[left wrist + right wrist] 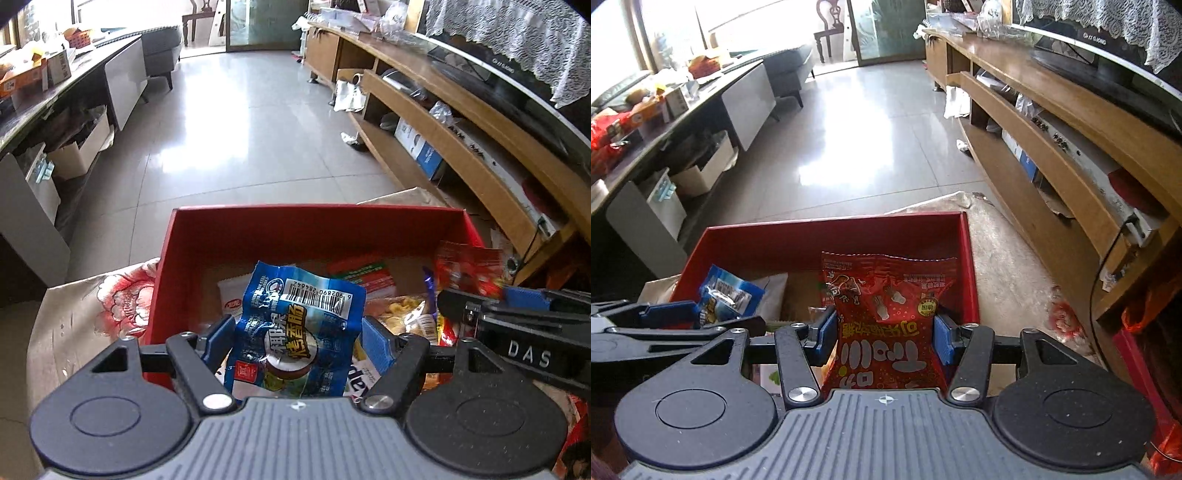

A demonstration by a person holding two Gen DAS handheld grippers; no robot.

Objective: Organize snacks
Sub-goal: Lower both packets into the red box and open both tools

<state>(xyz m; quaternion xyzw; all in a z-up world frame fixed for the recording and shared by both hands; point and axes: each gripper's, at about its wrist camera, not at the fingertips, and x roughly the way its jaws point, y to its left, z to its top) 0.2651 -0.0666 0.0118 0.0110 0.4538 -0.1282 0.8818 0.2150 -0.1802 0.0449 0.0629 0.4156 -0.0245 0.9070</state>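
Left gripper (297, 341) clamping blue snack packet (295, 325), right gripper (884, 334) clamping red snack packet (890, 317), both above red box (295, 232).

surface: floral cloth (110, 306) | on it: red box (258, 236) | in box: snack packets

My left gripper (297, 341) pinches a blue snack packet (295, 332) over the red box (258, 229), near its left wall.
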